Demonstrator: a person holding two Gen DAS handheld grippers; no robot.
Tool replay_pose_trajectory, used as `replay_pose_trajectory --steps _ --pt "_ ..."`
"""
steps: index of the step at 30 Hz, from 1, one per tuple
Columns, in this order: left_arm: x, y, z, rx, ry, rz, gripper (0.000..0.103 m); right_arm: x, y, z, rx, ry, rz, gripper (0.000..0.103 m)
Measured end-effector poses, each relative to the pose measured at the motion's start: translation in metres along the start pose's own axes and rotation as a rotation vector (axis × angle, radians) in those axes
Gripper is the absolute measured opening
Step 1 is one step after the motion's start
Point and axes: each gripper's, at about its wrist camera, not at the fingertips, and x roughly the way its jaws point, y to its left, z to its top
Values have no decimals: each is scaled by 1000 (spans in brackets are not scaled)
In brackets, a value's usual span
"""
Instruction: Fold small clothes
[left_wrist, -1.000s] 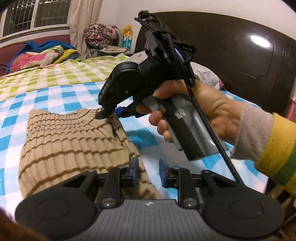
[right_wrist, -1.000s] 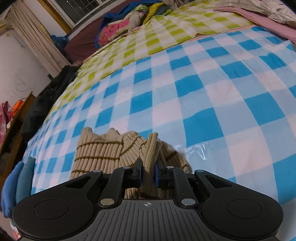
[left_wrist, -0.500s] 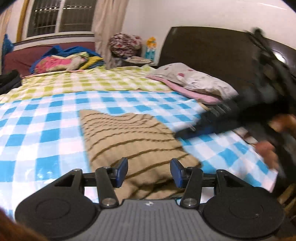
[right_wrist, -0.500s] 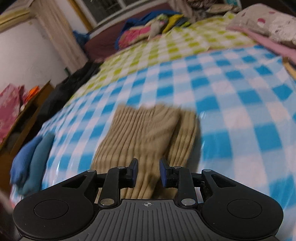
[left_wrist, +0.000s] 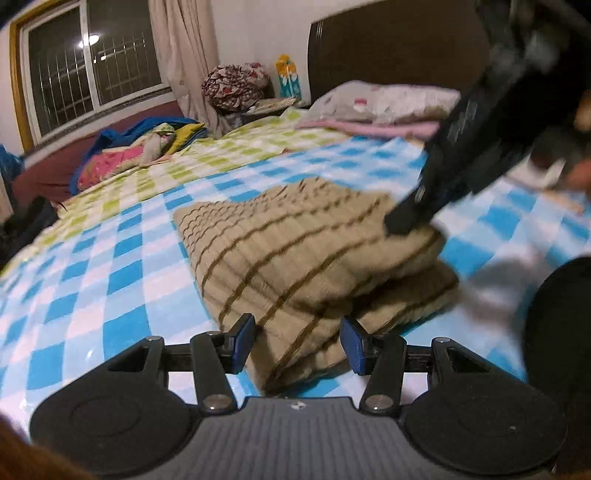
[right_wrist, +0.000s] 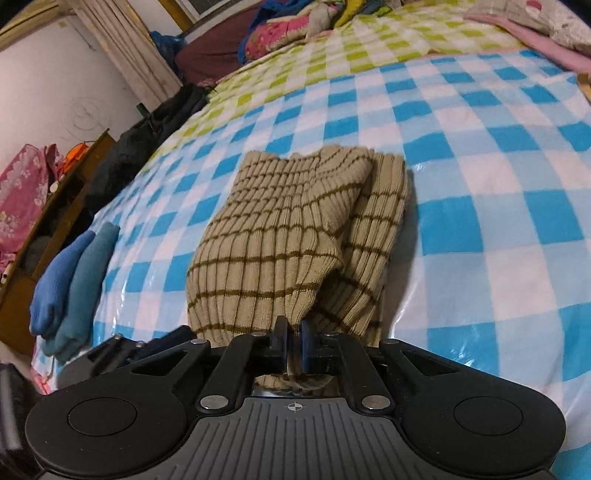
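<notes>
Tan striped sweater (right_wrist: 295, 236) edge between right gripper (right_wrist: 293, 345) pads, left gripper (left_wrist: 297, 343) agape

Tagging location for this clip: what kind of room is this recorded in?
Most likely a home bedroom. The striped knit garment lies on a bed with a blue checked cover; a dark headboard and pillows stand at its far end, beside a curtained window.

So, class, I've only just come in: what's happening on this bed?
A person with a two-finger gripper in each hand is folding a small tan striped sweater on the blue checked sheet. The right gripper is shut on the sweater's near edge. The left gripper is open, its fingers either side of the folded bundle's corner. The sweater lies in layers, not yet a neat fold.
</notes>
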Motion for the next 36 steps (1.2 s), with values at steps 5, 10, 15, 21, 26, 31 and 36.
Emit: replay_pose_trajectory --steps 5,10,15,21,26,31,36 --pt "-2 15 5 -69 14 55 37 -13 -2 0 -11 2 -6 6" --pt "6 36 0 -167 89 15 31 -14 -8 -15 -6 58 -53 5" --pt "7 35 -1 -155 117 -36 30 13 -20 -19 47 112 -130 7" --pt "-21 54 2 -181 83 -65 32 -15 -7 -10 4 65 -107 17" --pt "-18 61 14 -235 30 -81 35 -26 -6 11 29 -62 -103 32" --pt "-6 60 27 -263 -11 -86 40 14 -14 40 65 -128 -127 42" --pt "13 56 34 -252 1 -97 41 46 -21 48 119 -118 -82 21"
